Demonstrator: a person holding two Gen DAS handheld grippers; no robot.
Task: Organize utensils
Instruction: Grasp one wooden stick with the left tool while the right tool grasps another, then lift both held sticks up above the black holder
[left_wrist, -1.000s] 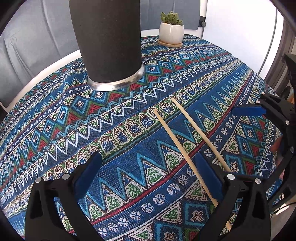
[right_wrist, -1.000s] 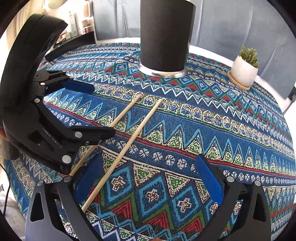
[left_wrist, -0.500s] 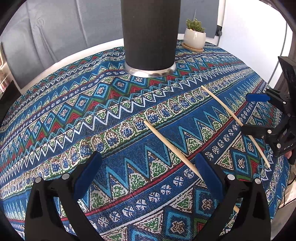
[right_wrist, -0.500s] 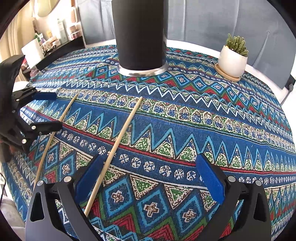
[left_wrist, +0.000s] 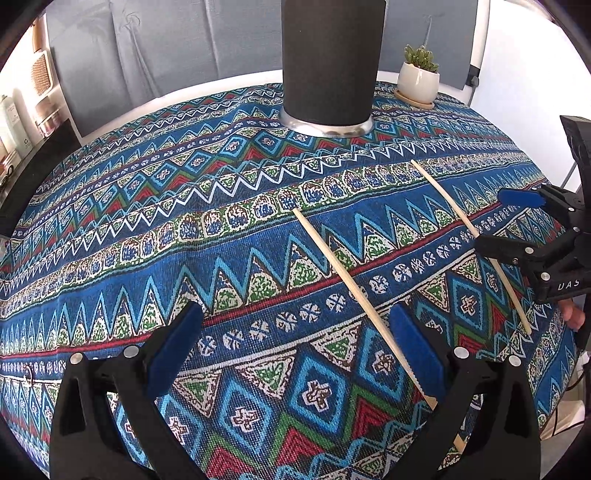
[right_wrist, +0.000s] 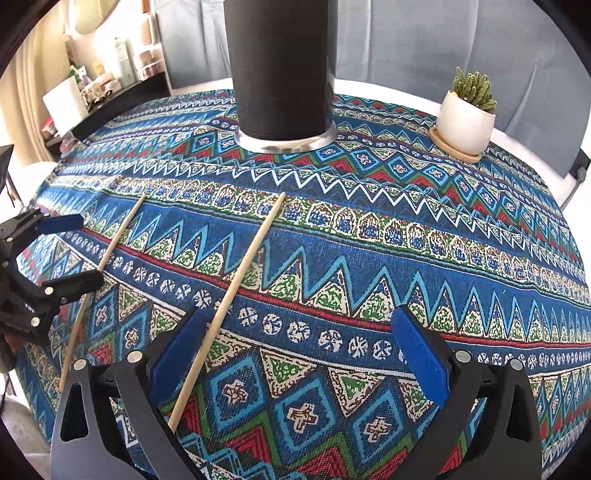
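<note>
Two wooden chopsticks lie on the patterned tablecloth (left_wrist: 184, 229). One chopstick (left_wrist: 354, 288) runs under the right finger of my left gripper (left_wrist: 295, 332), which is open and holds nothing. The other chopstick (left_wrist: 458, 221) passes between the spread fingers of my right gripper (left_wrist: 498, 221), also open. In the right wrist view that chopstick (right_wrist: 240, 277) runs past the left finger of my right gripper (right_wrist: 297, 332). My left gripper (right_wrist: 79, 249) stands over the left chopstick (right_wrist: 114, 247). A tall black holder (left_wrist: 328, 66) with a metal base stands behind them, also seen as the holder (right_wrist: 280, 66).
A small cactus in a white pot (right_wrist: 465, 125) sits on a wooden saucer at the far right of the table. The round table's edge curves close by on both sides. A shelf with bottles (right_wrist: 122, 70) stands to the far left. Grey upholstery lies behind.
Both grippers have moved apart and drawn back from the holder. The two chopsticks, close together a second ago, now lie well apart. Both grippers stayed open.
</note>
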